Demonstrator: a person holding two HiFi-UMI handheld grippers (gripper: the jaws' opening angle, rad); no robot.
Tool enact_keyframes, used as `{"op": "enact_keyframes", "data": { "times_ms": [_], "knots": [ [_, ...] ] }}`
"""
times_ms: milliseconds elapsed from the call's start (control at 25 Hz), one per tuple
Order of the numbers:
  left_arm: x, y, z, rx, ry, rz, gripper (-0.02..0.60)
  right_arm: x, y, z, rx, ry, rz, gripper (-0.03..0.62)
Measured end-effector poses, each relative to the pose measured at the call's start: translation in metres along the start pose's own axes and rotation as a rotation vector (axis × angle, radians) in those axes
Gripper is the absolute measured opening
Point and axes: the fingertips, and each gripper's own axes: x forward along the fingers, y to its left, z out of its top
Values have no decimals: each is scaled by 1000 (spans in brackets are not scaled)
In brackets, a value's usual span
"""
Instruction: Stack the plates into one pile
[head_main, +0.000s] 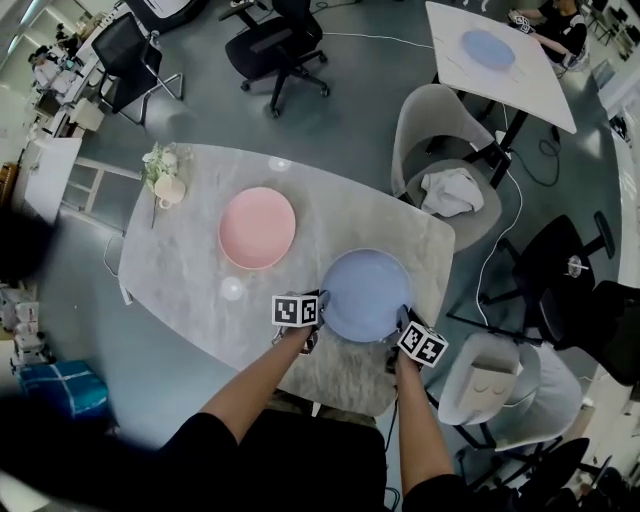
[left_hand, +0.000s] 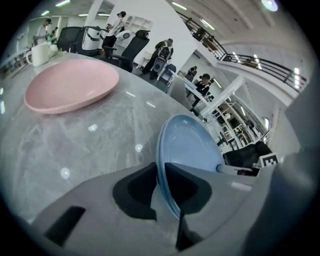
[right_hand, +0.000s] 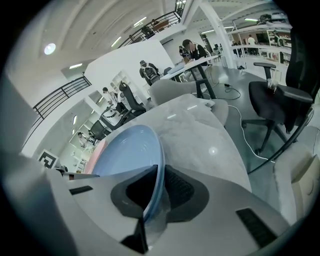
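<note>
The blue plate (head_main: 367, 295) lies at the desk's (head_main: 180, 270) near side, toward 5 o'clock of its top in the head view. The left hand-held gripper (head_main: 320, 312) is clamped on the plate's rim at 8 o'clock and the right hand-held gripper (head_main: 403, 320) at 4 o'clock (each gripper view shows the rim pinched between narrow jaws). The pink plate (head_main: 257, 227) rests apart at 10 o'clock from the blue one. A white mug (head_main: 168, 188) stands beyond it.
</note>
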Motion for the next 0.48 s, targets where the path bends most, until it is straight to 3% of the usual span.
{"op": "enact_keyframes", "data": {
  "times_ms": [200,480],
  "knots": [
    [-35,15,-24,-10,-3,-14,64,-22,26,-27,-19,4,11,48],
    [-106,53,-42,-61,-55,-56,64,-45,97,-56,-60,-14,28,46]
  ]
}}
